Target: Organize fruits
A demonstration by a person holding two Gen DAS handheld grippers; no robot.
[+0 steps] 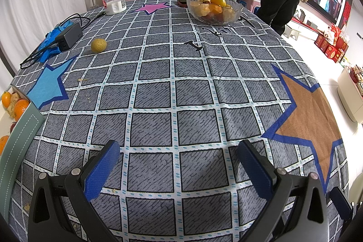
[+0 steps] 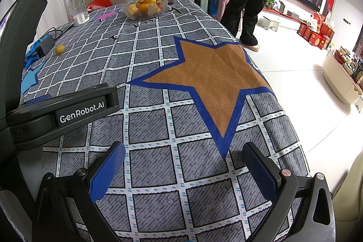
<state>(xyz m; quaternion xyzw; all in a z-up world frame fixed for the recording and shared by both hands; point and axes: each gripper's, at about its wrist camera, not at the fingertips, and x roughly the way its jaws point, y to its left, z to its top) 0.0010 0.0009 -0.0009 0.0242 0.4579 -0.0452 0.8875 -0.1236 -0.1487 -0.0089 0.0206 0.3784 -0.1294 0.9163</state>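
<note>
A: Hovering low over the checked desk (image 1: 158,92), the left tool (image 1: 179,162) and right tool (image 2: 183,165) both gape wide, gripping nothing.

B: Where is the fruit?

A: One loose yellow fruit (image 1: 99,45) sits far ahead and left of the left tool, beside a charger (image 1: 68,36); the glass bowl (image 1: 214,9) of oranges stands farther ahead.

B: Which step?

A: Probably the reach. Next comes straddling that fruit; it is nearly round, with no clear long axis.
</note>
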